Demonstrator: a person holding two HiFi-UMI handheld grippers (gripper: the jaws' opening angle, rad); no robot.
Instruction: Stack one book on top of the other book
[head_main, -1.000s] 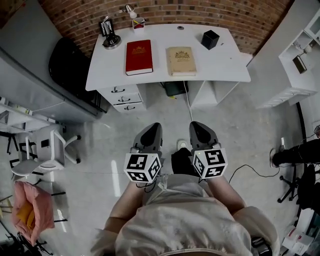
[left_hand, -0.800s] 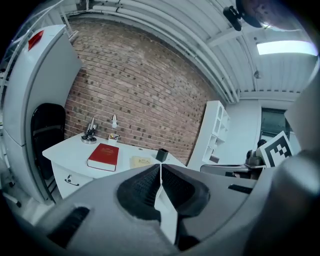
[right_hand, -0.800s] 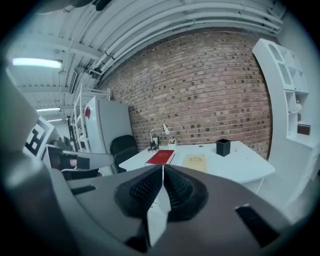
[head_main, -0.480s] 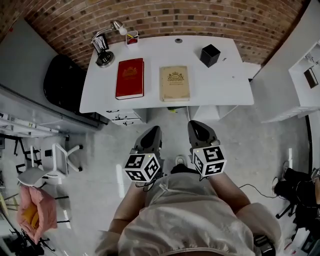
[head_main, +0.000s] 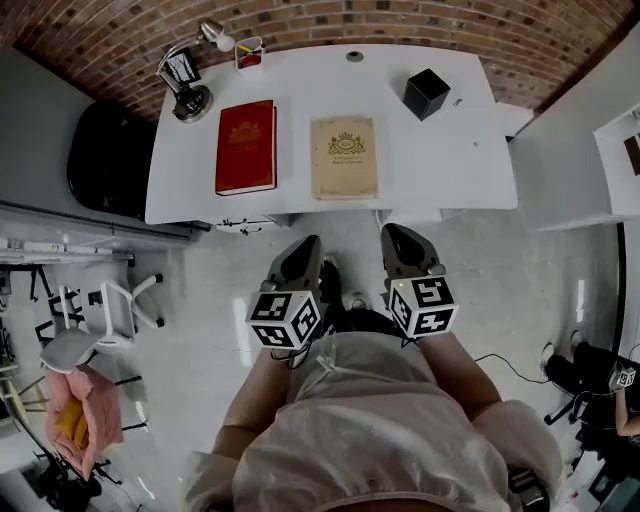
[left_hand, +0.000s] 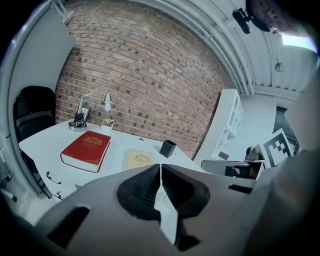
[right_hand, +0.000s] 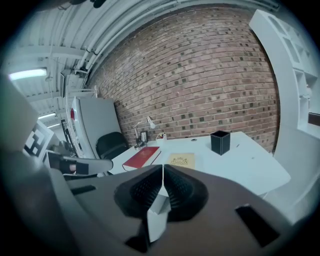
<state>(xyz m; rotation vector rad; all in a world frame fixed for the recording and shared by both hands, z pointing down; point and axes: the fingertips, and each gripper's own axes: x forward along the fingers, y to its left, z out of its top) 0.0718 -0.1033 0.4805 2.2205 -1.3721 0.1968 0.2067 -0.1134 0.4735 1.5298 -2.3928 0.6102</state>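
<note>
A red book (head_main: 246, 146) and a tan book (head_main: 344, 158) lie flat side by side on the white desk (head_main: 440, 150), red to the left. Both show again in the left gripper view, red book (left_hand: 86, 150) and tan book (left_hand: 138, 159), and in the right gripper view, red book (right_hand: 143, 156) and tan book (right_hand: 182, 160). My left gripper (head_main: 303, 256) and right gripper (head_main: 398, 244) are held side by side short of the desk's front edge, both shut and empty, clear of the books.
On the desk stand a black cube-shaped holder (head_main: 426, 94), a desk lamp (head_main: 190, 70) and a small pen cup (head_main: 248, 52). A black chair (head_main: 105, 158) sits left of the desk, a white chair (head_main: 95, 325) on the floor at left, white shelving (head_main: 610, 130) at right.
Both grippers have moved toward the desk together, and the desk with its two books now lies closer beneath the head view. The jaws stayed shut.
</note>
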